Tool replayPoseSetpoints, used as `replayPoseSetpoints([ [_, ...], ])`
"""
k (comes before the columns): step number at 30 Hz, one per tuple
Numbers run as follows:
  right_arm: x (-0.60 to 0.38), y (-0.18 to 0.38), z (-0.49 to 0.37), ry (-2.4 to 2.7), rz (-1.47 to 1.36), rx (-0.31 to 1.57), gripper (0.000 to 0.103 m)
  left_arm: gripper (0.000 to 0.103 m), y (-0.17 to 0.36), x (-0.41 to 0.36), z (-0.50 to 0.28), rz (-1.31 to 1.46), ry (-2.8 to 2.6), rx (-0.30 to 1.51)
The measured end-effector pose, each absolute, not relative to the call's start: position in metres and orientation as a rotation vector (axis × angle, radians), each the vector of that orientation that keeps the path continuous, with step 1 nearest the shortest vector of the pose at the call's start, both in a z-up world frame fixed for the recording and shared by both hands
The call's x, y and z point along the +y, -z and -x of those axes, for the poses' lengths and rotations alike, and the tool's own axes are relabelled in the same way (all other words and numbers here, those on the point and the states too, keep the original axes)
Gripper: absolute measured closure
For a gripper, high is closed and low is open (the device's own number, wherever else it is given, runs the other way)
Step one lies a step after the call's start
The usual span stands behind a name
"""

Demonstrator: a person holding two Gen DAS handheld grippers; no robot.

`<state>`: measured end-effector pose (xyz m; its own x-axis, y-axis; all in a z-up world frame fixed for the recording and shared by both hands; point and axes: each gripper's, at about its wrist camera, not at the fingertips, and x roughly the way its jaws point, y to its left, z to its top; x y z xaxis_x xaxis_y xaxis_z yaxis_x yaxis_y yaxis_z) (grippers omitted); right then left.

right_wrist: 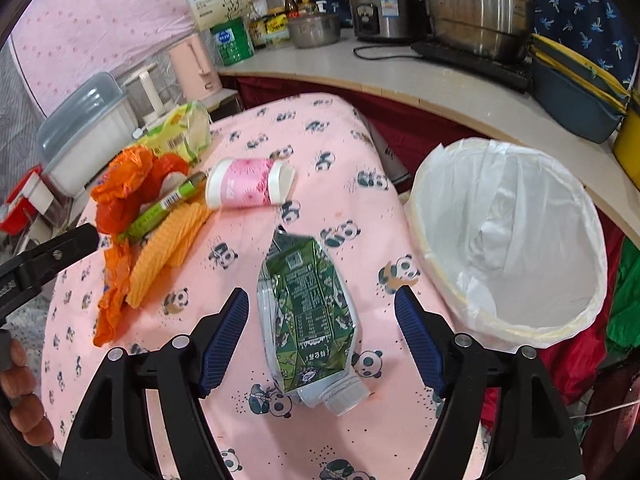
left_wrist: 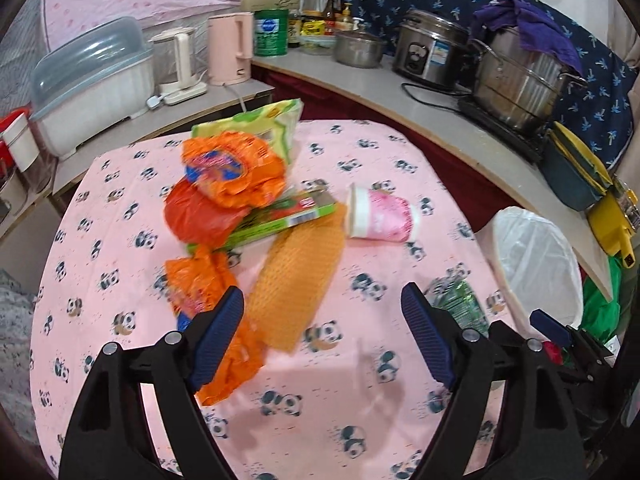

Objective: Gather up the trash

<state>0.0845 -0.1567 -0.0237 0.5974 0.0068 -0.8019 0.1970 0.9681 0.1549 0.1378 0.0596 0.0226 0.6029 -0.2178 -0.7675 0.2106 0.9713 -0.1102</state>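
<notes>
Trash lies on a pink panda tablecloth (left_wrist: 360, 360): orange wrappers (left_wrist: 232, 168), a green box (left_wrist: 288, 216), a yellow-orange corrugated piece (left_wrist: 296, 276), a pink paper cup (left_wrist: 380, 214) on its side and a yellow-green bag (left_wrist: 260, 120). My left gripper (left_wrist: 322, 332) is open above the cloth, its left finger over an orange wrapper (left_wrist: 200, 288). My right gripper (right_wrist: 320, 340) is open and straddles a crushed green bottle (right_wrist: 308, 316) lying on the cloth. A bin with a white liner (right_wrist: 508, 240) stands to the right of the table.
A counter (left_wrist: 400, 92) curves behind the table with kettles (left_wrist: 232, 48), a rice cooker (left_wrist: 432, 48), steel pots (left_wrist: 520, 84) and a covered dish rack (left_wrist: 92, 80). Blue and yellow tubs (right_wrist: 576, 88) sit beyond the bin. The left gripper shows at the left edge of the right wrist view (right_wrist: 44, 260).
</notes>
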Motion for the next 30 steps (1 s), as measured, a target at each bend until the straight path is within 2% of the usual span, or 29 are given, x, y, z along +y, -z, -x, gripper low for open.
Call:
replayPoseSetpoints([
  [7,-0.156,0.05,-0.094,0.118,-0.257,0.989,0.03,0.017,0.006,0.086,-0.137,-0.01,0.187,0.926],
  [22,-0.134,0.079,-0.11,0.115,-0.205,1.048,0.029,0.015,0.063,0.116,-0.145,-0.043,0.15,1.027],
  [26,-0.127,0.079,-0.109,0.114,-0.182,1.045,0.034,0.015,0.072,0.118,-0.147,-0.039,0.152,1.042],
  [27,-0.126,0.079,-0.109,0.114,-0.181,1.042,0.037,0.016,0.072,0.118,-0.147,-0.035,0.154,1.045],
  [29,-0.126,0.077,-0.108,0.112,-0.185,1.038,0.046,0.02,0.072,0.119,-0.148,-0.028,0.164,1.045],
  [30,-0.126,0.076,-0.107,0.107,-0.189,1.04,0.047,0.026,0.072,0.119,-0.148,-0.027,0.169,1.047],
])
